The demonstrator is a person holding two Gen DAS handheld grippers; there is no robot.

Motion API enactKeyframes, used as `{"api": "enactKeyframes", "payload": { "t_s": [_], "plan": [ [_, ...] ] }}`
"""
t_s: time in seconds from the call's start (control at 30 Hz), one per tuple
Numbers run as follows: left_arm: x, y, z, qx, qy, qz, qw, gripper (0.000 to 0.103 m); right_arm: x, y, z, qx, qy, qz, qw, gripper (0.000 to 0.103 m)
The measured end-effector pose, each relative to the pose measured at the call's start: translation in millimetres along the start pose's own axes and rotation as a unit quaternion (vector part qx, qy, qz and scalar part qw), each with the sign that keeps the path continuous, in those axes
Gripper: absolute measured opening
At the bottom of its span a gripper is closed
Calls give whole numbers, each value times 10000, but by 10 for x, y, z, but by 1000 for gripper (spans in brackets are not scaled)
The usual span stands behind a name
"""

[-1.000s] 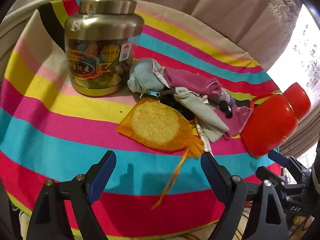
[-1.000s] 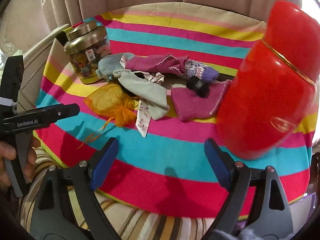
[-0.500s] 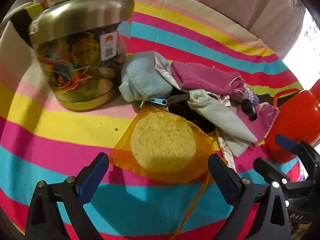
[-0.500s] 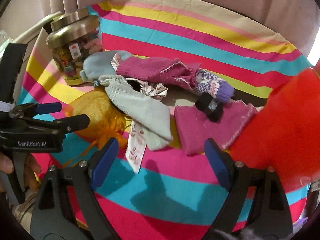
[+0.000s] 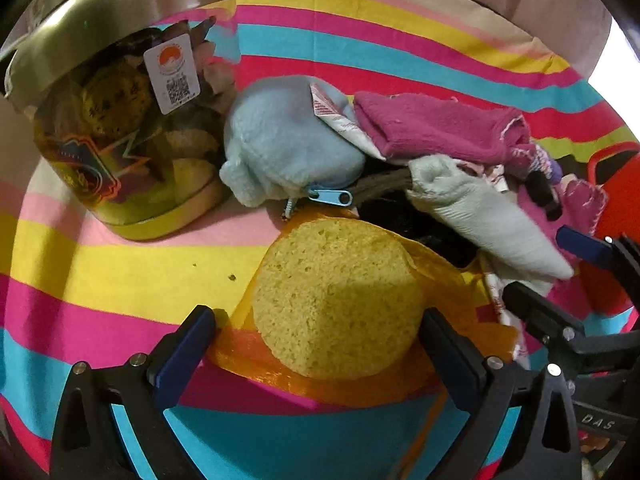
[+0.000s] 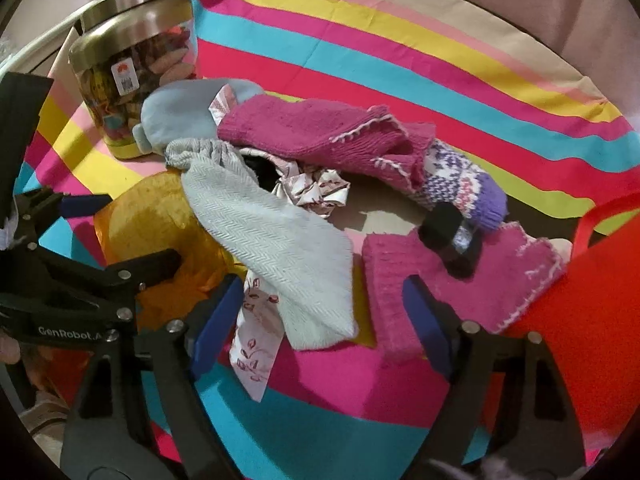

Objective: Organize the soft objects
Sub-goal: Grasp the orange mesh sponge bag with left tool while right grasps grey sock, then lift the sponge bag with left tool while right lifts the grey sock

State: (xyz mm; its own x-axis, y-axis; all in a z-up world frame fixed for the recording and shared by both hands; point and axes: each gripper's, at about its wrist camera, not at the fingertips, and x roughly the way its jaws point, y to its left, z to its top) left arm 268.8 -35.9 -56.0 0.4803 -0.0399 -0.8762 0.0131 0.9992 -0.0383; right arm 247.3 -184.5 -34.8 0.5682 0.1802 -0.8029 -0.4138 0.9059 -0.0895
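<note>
A striped cloth [image 5: 120, 280] in pink, yellow and turquoise is covering the worktop and filling most of both views. A red plastic container [image 6: 592, 320] is sitting at the right edge of the right wrist view, touching a pink knitted cloth [image 6: 460, 280]. A jar with a gold lid [image 5: 116, 120] is standing in the upper left of the left wrist view, just beside a pale blue plush pouch [image 5: 280, 144] with a zipper pull. The pile of soft things is lying across the centre: a magenta knitted sock [image 6: 312, 132], a pale green ribbed sock [image 6: 280, 248], a patterned purple sock [image 6: 460, 188] and a floral cloth strip [image 6: 256, 344]. A yellow sponge [image 5: 336, 296] inside an orange mesh bag [image 5: 460, 280] is lying at the lower centre of the left wrist view. The left gripper [image 5: 316, 344] is standing wide open around the sponge, its pads beside it and not pressing. The right gripper [image 6: 320, 316] is closing, open over the end of the pale green sock, with the pink cloth's edge against its right finger.
</note>
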Motion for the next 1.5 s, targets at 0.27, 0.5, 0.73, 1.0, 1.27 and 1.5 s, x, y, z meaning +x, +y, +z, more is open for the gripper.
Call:
{"api": "enactKeyframes", "payload": {
  "t_s": [0.27, 0.5, 0.73, 1.0, 1.27, 1.5],
  "plan": [
    [-24, -207, -7, 442, -152, 11, 9989, 80, 39, -27, -5, -8, -50, 59, 10000, 28],
    [-132, -186, -74, 242, -221, -190, 9993, 80, -201, 12, -48, -4, -298, 42, 9995, 18],
    [-393, -37, -247, 65, -366, -251, 9990, 80, -499, 19, -166, 143, -433, 131, 9989, 16],
    [-754, 51, -401, -103, -620, -273, 9977, 80, -792, -74, -301, 454, -552, 247, 9971, 12],
    [-986, 114, -550, -156, -726, -363, 9966, 80, -1099, -163, -529, 728, -639, 235, 9950, 9],
    [-1152, 195, -729, -396, -763, -407, 9955, 80, -1027, 5, -467, 227, -452, 102, 9987, 59]
  ]
}}
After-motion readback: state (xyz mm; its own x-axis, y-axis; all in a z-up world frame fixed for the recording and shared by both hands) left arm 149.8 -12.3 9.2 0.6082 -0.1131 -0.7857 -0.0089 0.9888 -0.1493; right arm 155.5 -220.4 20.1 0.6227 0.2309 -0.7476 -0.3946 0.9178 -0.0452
